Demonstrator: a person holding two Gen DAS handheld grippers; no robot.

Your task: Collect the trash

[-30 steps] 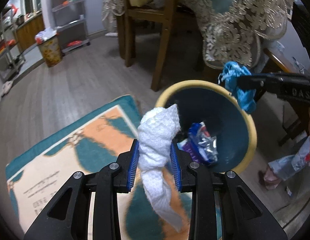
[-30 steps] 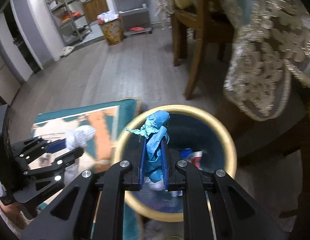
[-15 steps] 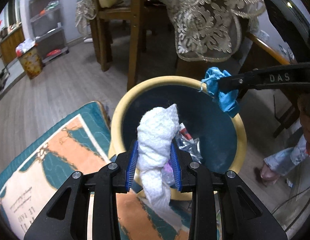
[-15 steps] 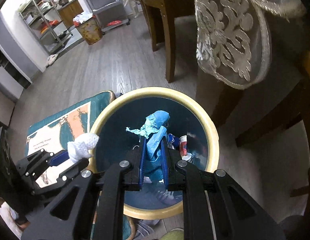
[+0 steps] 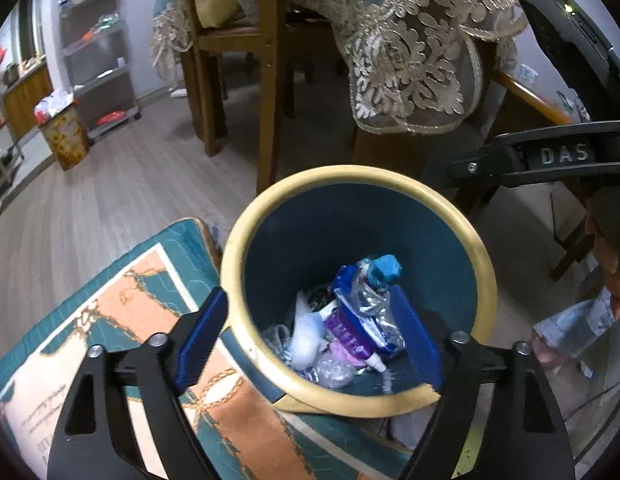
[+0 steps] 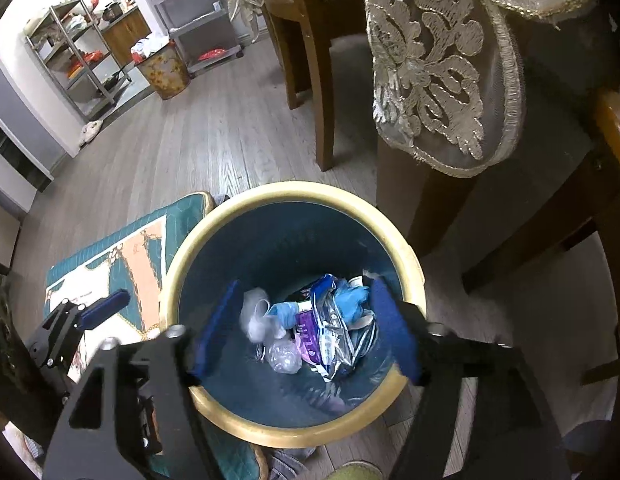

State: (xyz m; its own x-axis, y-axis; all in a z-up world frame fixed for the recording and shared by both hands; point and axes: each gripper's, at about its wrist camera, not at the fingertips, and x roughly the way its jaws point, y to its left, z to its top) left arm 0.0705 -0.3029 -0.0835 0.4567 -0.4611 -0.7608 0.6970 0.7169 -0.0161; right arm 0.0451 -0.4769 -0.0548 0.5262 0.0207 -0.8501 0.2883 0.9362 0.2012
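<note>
A round bin with a cream rim and dark blue inside stands on the floor, also in the right wrist view. Inside lie the white crumpled tissue, the blue crumpled scrap, a purple and silver wrapper and clear plastic. My left gripper is open and empty above the bin's near rim. My right gripper is open and empty over the bin's mouth. The blue scrap and the white tissue show in the right wrist view too.
A teal and orange mat lies left of the bin. A wooden chair and a table with a lace cloth stand just behind it. Metal shelves and a second patterned bin are far back left.
Both grippers have opened. The white tissue has dropped from the left gripper and the blue scrap from the right gripper into the bin. Both grippers have moved closer over the bin.
</note>
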